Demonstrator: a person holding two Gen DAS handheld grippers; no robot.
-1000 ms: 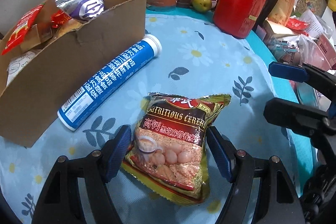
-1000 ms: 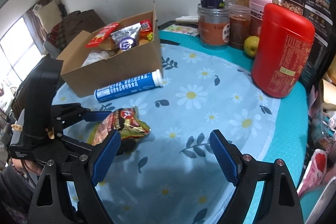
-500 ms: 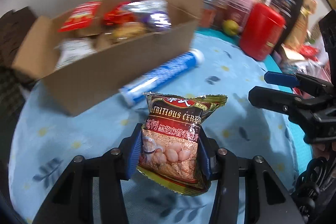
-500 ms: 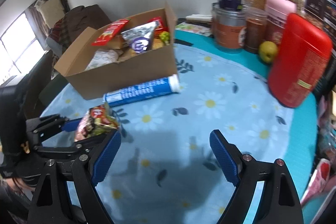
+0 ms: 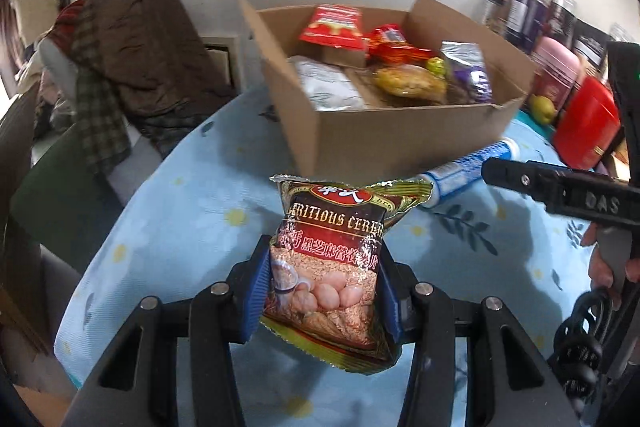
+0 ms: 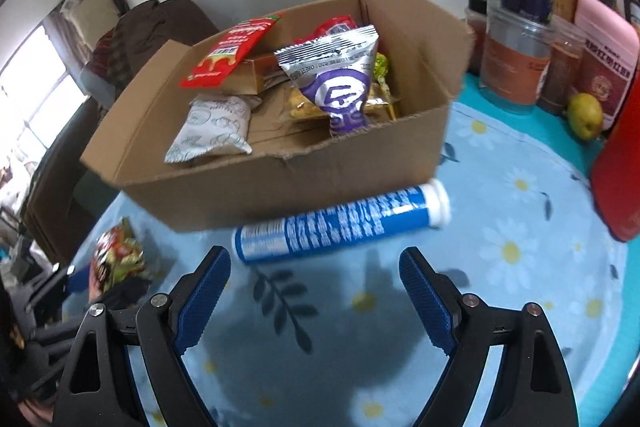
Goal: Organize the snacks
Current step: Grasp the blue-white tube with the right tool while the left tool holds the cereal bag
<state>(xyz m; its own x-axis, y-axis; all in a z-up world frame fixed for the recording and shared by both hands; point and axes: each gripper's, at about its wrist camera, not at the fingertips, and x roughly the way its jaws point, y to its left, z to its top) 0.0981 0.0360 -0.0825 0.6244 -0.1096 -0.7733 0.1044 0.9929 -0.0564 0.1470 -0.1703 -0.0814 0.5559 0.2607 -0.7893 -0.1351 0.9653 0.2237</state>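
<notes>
left tool (image 5: 322,291) clamps "nutritious cereal" packet (image 5: 332,267); right tool (image 6: 314,301) gapes near blue tube (image 6: 344,223).

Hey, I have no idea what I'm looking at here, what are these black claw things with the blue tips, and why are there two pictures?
Those are two handheld grippers, one in each of a person's hands, each carrying a wide-angle camera that looks out along its fingers. So each picture is one gripper's own view.

The left gripper is shut on a cereal packet, held above the daisy-print tablecloth. The right gripper is open and holds nothing; a blue tube lies on the cloth just ahead of it, beside a cardboard box that already holds several snack packets. Jars, a red canister and a yellow-green fruit stand at the back of the table.
</notes>
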